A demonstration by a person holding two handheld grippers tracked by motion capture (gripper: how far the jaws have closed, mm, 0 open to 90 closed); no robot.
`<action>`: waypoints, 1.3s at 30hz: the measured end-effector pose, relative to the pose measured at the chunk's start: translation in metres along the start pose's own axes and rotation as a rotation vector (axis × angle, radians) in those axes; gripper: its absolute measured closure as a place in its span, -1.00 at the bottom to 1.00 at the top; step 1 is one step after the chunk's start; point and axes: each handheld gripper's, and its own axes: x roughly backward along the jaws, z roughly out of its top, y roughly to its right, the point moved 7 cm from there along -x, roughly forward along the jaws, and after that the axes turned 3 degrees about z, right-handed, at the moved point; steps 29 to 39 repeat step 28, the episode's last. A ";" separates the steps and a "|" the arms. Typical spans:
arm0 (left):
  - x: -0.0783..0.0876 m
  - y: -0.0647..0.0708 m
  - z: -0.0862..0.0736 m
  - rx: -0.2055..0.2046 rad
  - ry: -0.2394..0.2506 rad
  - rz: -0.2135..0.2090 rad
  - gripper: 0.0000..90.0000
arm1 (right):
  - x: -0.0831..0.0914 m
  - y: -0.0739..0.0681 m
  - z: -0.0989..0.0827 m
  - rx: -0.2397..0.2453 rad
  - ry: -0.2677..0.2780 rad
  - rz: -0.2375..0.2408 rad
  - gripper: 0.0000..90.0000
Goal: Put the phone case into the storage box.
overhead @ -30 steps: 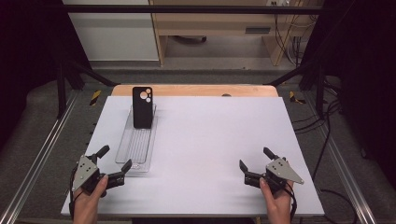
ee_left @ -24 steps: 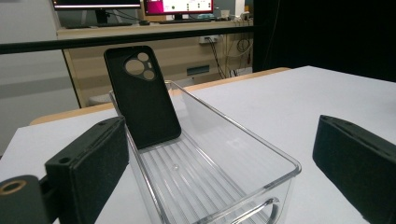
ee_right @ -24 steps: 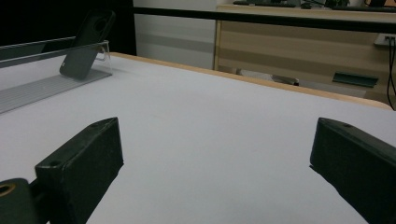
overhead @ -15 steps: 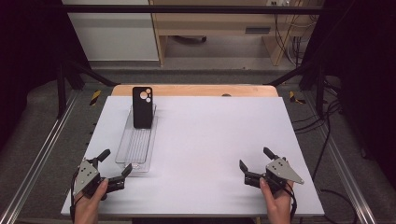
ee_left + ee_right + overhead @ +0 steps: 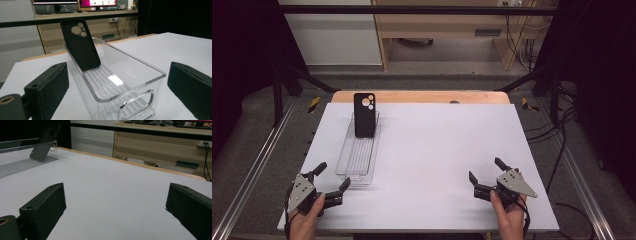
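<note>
Left gripper (image 5: pixel 331 183) sits at the near left corner of the table (image 5: pixel 437 150), jaws spread wide, holding nothing; it is just short of the near end of the clear plastic bin (image 5: pixel 358 155), not touching it. In the left gripper view the two jaws frame that near end of the bin (image 5: pixel 120 82), whose end wall carries an oval handle cutout and whose floor is ribbed. Right gripper (image 5: pixel 486 179) is at the near right of the table, well apart from the bin, jaws likewise spread and empty, over bare white surface. The bin lies lengthwise, running away from the left gripper toward the far edge of the table. Black phone case (image 5: pixel 364 115) stands in the far end of the bin, tilted back against the far wall, camera cutouts uppermost and facing the near side. In the right gripper view the case (image 5: pixel 45 142) leans at the bin's far end, far left of frame. Beyond the table's far edge: a wooden cabinet (image 5: pixel 437 25).
</note>
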 end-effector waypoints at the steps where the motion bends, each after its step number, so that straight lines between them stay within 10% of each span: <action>1: 0.001 -0.001 0.000 0.000 0.001 0.000 -0.93 | 0.000 0.000 0.000 0.004 -0.001 -0.003 -0.93; 39: -0.008 0.001 -0.009 -0.002 -0.018 -0.047 -0.93 | 0.005 0.010 -0.006 0.034 -0.013 -0.024 -0.95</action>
